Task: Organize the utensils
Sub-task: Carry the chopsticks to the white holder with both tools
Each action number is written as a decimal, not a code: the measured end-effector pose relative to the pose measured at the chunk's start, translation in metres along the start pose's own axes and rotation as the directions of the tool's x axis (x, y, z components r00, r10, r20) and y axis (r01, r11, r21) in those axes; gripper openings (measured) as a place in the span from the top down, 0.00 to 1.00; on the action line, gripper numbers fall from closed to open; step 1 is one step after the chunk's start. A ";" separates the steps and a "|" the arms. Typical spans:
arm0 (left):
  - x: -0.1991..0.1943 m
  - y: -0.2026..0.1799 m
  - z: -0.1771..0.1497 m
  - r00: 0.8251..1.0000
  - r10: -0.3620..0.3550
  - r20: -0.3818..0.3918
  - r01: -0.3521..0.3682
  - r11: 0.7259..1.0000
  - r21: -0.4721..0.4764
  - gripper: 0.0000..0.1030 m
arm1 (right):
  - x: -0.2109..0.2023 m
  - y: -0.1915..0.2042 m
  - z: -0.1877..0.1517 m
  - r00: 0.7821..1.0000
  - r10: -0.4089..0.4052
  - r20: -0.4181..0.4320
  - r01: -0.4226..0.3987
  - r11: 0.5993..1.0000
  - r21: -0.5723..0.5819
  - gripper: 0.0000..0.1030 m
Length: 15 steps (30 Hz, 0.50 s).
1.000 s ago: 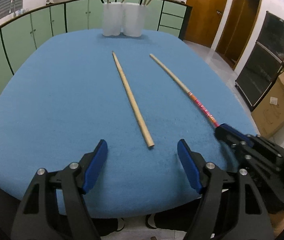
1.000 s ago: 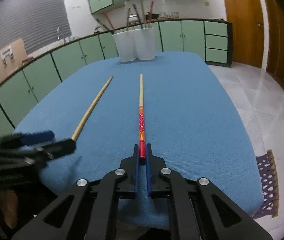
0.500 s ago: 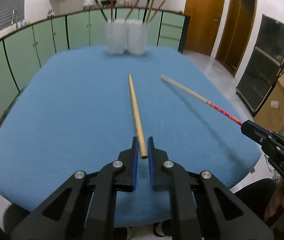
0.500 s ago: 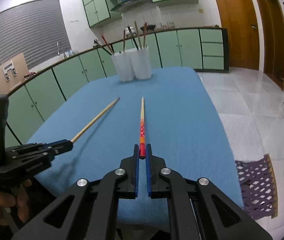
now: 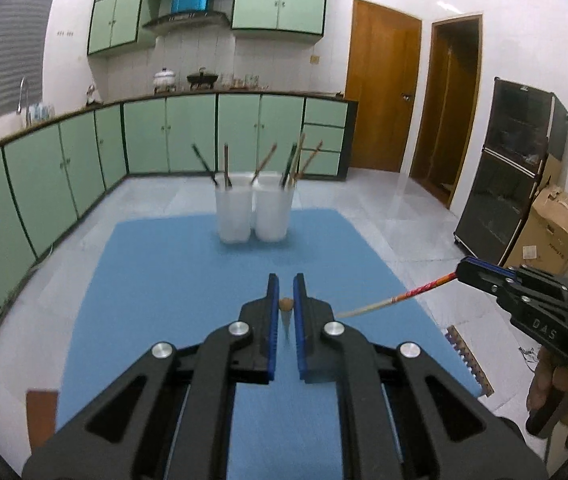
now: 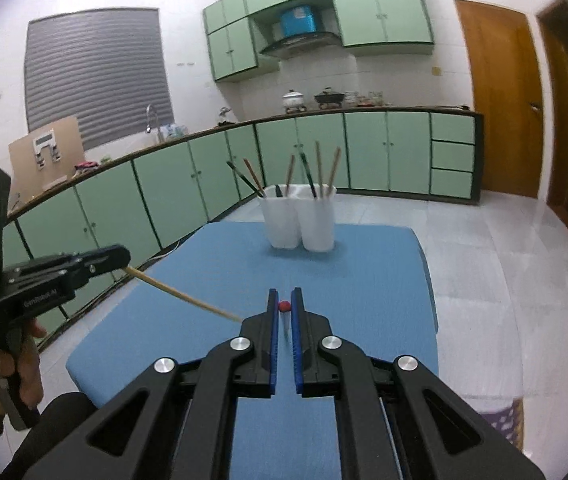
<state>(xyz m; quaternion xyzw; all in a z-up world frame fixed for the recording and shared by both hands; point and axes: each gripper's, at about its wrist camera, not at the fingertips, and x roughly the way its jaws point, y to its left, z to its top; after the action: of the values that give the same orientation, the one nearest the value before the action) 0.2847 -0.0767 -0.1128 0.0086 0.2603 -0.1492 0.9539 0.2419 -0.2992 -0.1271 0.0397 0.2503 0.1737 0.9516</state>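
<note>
Standing side by side at the far end of the blue counter [image 5: 155, 280] are two white cups [image 5: 233, 216] [image 5: 273, 214], each with several chopsticks leaning out. Left gripper [image 5: 286, 304] is clenched on a plain wooden chopstick [image 6: 187, 299], right gripper [image 6: 284, 306] on a red-patterned chopstick [image 5: 412, 293], both raised above the counter.

Both wrist views over table [image 5: 155, 272], facing shared cups [image 6: 300, 220], perhaps mid-distance.
</note>
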 end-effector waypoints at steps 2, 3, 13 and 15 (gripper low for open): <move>0.002 0.004 0.012 1.000 -0.009 0.003 0.009 1.000 0.000 0.94 | 0.011 0.001 0.016 1.000 0.009 -0.018 -0.010 1.000 -0.026 0.94; 0.004 0.006 0.017 1.000 -0.014 0.005 0.014 1.000 -0.001 0.94 | 0.015 0.001 0.022 1.000 0.014 -0.024 -0.015 0.999 -0.033 0.94; 0.040 0.033 0.051 0.994 -0.088 -0.065 0.086 0.996 -0.030 0.94 | 0.060 0.005 0.081 0.994 0.049 -0.101 -0.060 0.992 -0.110 0.94; 0.047 0.040 0.063 0.993 -0.098 -0.071 0.095 0.995 -0.033 0.94 | 0.065 0.007 0.094 0.992 0.056 -0.113 -0.070 0.990 -0.124 0.94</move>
<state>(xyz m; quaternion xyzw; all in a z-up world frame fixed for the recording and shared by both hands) 0.3658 -0.0577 -0.0841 -0.0129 0.2969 -0.1908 0.9356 0.3391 -0.2686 -0.0739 -0.0232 0.2887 0.2211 0.9312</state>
